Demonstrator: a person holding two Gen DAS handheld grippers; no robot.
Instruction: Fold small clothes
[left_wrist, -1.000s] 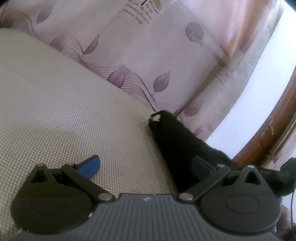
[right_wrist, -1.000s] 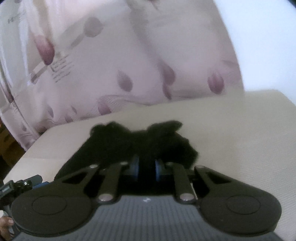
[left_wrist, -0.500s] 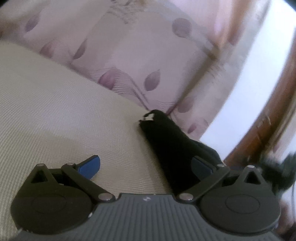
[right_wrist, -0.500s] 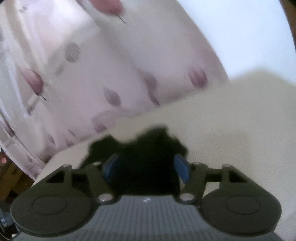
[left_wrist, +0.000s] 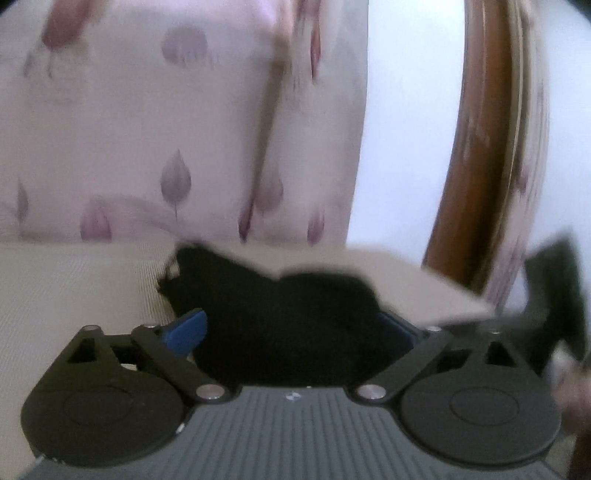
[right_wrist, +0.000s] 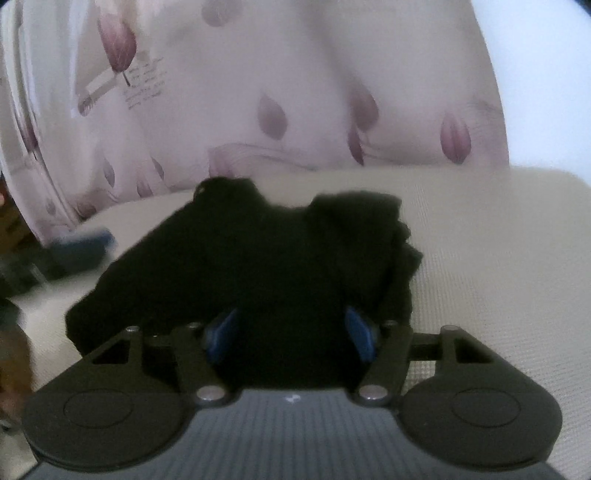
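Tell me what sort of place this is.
Probably a room in a home, perhaps a bedroom. A floral curtain hangs behind a beige woven surface, maybe a mattress, where a black garment lies. Brown wooden trim shows beside the curtain.

A cream woven surface (right_wrist: 480, 258), perhaps a mattress or cushion, carries everything here; its fine ribbed weave shows most clearly to the right of the right claw (right_wrist: 291, 330). Directly on it lies one black garment (right_wrist: 258, 258), bunched and uneven, spreading ahead of that claw and off to its left, with a lumpy edge on the right. Part of the cloth lies between the claw's blue pads. Seen from the left claw (left_wrist: 291, 328), the same garment (left_wrist: 280, 317) lies straight ahead and between its fingers, bare cream weave (left_wrist: 66, 288) stretching to the left. Beyond the garment the surface meets a pale curtain printed with purple leaves (right_wrist: 295, 110).
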